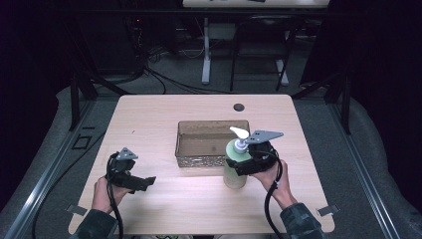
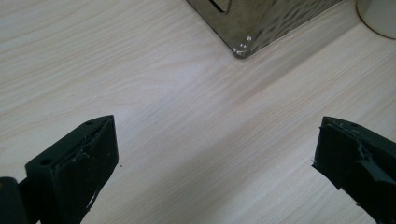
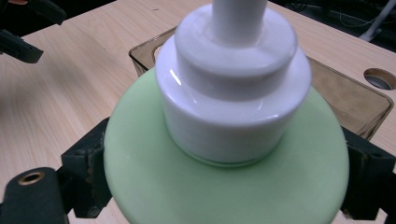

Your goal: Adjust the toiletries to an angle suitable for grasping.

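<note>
The right gripper (image 1: 247, 166) is clamped on a pale green plastic pump bottle (image 1: 235, 168) with a white pump head, its two black jaws pressing the bottle's shoulder from either side. In the right gripper view the green shoulder (image 3: 224, 177) sits between the jaws, touching both, with the white collar and pump stem rising in front of the camera. The bottle stands upright on the light wooden table (image 1: 164, 114), just in front of the right front corner of a shallow rectangular brown translucent tray (image 1: 211, 143) with patterned walls. The white nozzle points toward the left, over the tray's near edge. A hand (image 1: 276, 177) holds this gripper from the near right, and a black cable loops down past the wrist.

The left gripper (image 1: 143, 183) has its jaws apart with nothing between them. It is held low over the near left part of the table by the other hand (image 1: 107, 191). In the left gripper view bare wood lies between the jaws, a corner of the tray (image 2: 243, 28) shows further ahead, and the base of the bottle (image 2: 380, 16) is at the upper right edge.

A small round dark hole (image 1: 239, 107) is in the tabletop beyond the tray. Past the table, a dark floor carries cables and the legs of another table (image 1: 206, 59).
</note>
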Tool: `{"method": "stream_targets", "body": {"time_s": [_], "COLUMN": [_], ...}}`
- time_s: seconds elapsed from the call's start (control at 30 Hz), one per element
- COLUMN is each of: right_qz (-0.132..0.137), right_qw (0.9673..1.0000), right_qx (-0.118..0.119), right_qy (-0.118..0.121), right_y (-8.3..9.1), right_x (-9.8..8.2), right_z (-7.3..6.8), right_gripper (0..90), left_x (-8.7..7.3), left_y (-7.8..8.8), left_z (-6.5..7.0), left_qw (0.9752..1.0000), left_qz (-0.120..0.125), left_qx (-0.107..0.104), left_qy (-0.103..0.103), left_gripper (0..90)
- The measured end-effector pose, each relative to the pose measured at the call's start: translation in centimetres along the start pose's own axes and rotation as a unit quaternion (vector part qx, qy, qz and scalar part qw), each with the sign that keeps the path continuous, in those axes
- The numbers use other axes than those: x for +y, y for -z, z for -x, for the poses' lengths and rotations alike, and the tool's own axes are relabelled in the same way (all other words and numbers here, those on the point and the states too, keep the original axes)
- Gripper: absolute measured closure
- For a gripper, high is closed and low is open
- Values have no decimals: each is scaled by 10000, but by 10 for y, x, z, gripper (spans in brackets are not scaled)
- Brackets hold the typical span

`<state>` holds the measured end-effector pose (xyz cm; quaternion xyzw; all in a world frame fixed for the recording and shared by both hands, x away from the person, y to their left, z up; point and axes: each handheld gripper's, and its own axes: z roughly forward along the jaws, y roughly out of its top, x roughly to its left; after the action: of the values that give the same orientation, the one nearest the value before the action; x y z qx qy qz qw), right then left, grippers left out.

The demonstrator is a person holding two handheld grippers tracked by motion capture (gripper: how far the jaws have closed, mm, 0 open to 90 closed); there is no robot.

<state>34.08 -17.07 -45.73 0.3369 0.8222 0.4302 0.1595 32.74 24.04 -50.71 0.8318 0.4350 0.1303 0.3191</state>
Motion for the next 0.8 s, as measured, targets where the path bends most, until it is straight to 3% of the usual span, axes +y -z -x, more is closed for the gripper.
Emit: {"method": "stream_targets", "body": {"time_s": [0.8], "right_qz": [-324], "right_qw": [9994], "right_qx": [30], "right_qy": [78], "right_y": [17], "right_x": [-4], "right_z": [24], "right_gripper": [114], "left_x": [0], "left_y": [-2], "left_z": [1], "left_qw": [9999], "left_qz": [-79], "left_qx": [-42], "left_qy": [-72], "left_gripper": [0]}}
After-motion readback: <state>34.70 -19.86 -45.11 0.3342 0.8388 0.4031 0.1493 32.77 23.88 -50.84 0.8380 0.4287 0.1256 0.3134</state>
